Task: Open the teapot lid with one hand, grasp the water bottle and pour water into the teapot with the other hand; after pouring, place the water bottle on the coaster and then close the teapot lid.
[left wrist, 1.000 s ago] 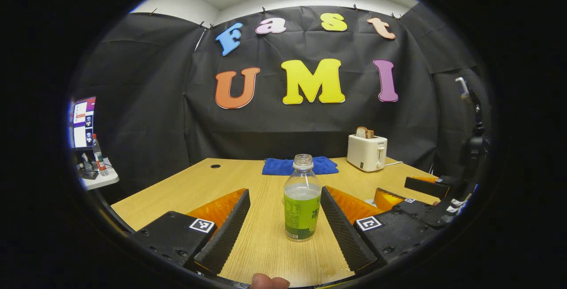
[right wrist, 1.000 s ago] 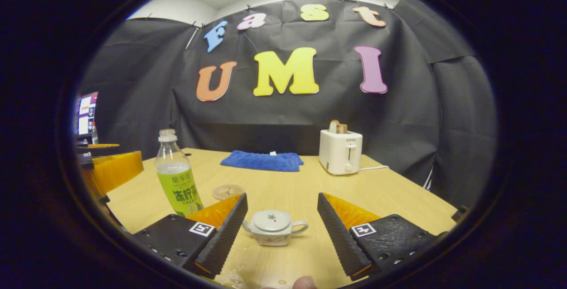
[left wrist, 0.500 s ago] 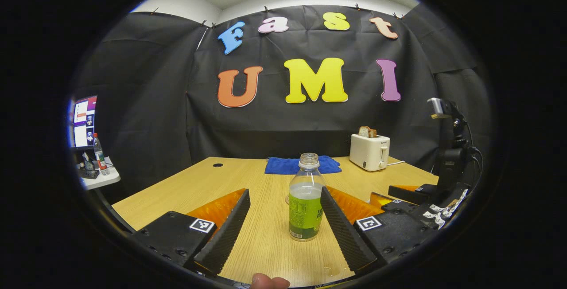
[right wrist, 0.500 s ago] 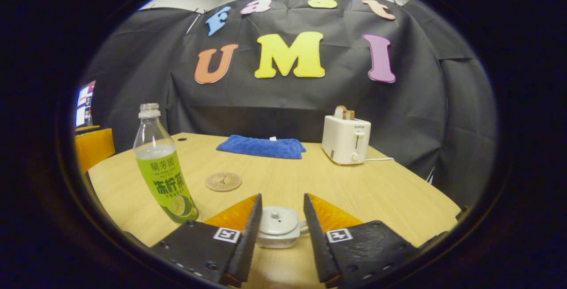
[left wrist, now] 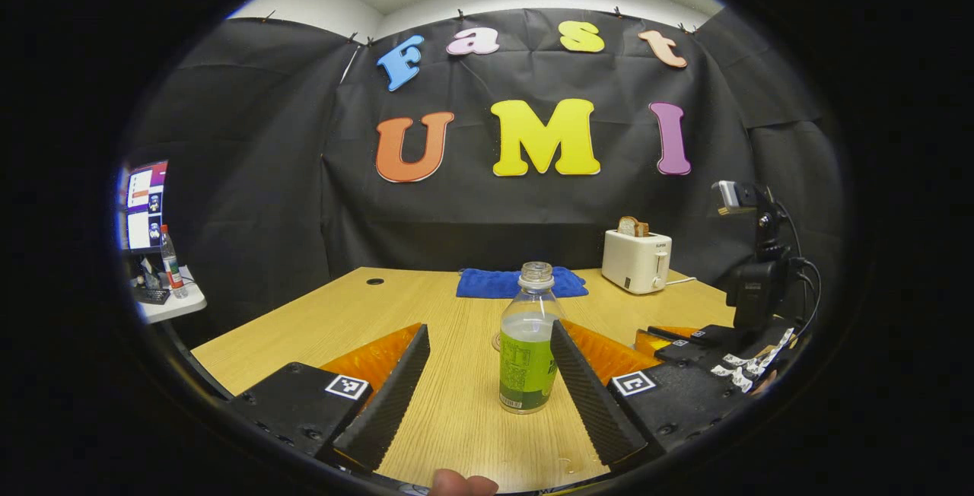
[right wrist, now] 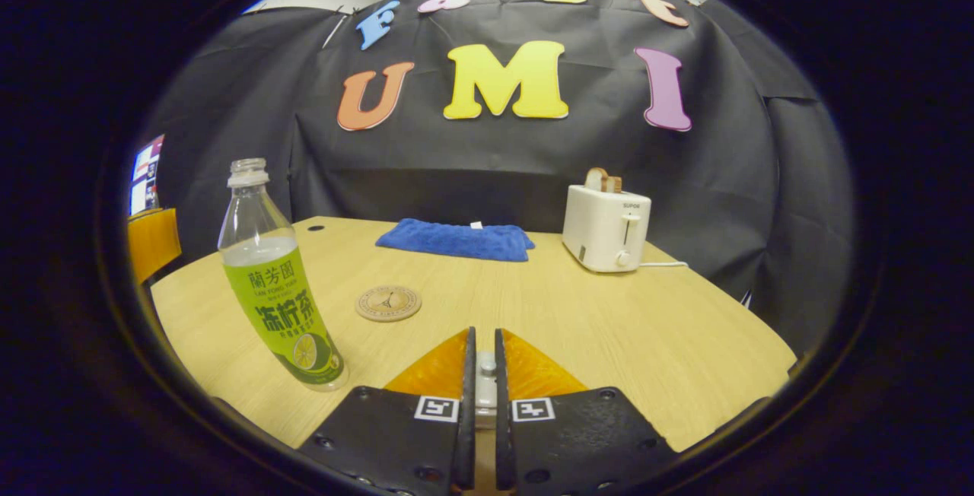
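White lid knob [right wrist: 487, 366] is now pinched between the fingers of the right gripper [right wrist: 481, 374], which stood wide apart half a second ago. Left gripper [left wrist: 487, 374] stays spread around the bottle [left wrist: 526, 344], not touching it, so lifting the lid comes next.

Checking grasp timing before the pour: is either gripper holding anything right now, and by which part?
The right gripper is closed on the teapot lid, pinching its small knob. The left gripper is open around the water bottle, holding nothing.

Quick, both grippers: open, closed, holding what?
Left hand-held gripper: open, bottle between its fingers, ungripped.
Right hand-held gripper: shut on lid knob.
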Motion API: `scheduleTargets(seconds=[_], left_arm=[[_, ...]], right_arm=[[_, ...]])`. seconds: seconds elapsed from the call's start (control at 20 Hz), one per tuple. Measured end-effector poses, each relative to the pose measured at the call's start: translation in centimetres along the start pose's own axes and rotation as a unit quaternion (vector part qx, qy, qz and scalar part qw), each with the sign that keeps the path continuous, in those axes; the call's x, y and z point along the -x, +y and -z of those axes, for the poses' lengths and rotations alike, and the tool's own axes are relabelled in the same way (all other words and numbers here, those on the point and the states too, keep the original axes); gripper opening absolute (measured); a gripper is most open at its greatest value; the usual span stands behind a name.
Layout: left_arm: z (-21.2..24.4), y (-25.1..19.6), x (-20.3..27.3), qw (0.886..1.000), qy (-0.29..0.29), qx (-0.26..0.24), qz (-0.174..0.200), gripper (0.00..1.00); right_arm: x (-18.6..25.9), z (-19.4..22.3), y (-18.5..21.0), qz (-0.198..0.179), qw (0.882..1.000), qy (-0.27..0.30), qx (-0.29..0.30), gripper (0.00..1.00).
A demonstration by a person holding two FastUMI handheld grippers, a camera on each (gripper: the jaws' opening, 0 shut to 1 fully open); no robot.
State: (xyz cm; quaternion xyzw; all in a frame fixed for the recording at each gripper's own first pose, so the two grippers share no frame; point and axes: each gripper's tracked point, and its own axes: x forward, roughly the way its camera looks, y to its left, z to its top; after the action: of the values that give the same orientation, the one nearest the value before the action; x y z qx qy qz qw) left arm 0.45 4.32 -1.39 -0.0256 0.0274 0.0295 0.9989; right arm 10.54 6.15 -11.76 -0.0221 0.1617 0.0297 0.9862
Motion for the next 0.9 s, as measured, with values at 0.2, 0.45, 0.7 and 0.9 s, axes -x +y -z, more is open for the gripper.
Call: scheduleTargets(seconds=[0.2,0.45,0.7,0.9], left_arm=[[0.1,0.0,-0.1,1.000,0.001,0.001,0.003,1.00],[0.9,-0.4,-0.4,1.000,0.013,0.006,0.011,1.00],[2.1,-1.6,-0.8,0.999,0.030,0.012,0.030,1.00],[3.4,-2.8,-1.3,0.998,0.043,0.015,0.044,1.00]], right_arm=[[0.0,0.0,-0.1,-0.002,1.000,-0.005,0.002,0.00],[1.0,-2.5,0.1,-0.016,0.999,-0.044,0.000,0.00],[2.4,-4.3,-1.1,-0.021,0.998,-0.059,-0.016,0.00],[3.8,-4.4,-2.2,-0.023,0.997,-0.063,-0.027,0.00]])
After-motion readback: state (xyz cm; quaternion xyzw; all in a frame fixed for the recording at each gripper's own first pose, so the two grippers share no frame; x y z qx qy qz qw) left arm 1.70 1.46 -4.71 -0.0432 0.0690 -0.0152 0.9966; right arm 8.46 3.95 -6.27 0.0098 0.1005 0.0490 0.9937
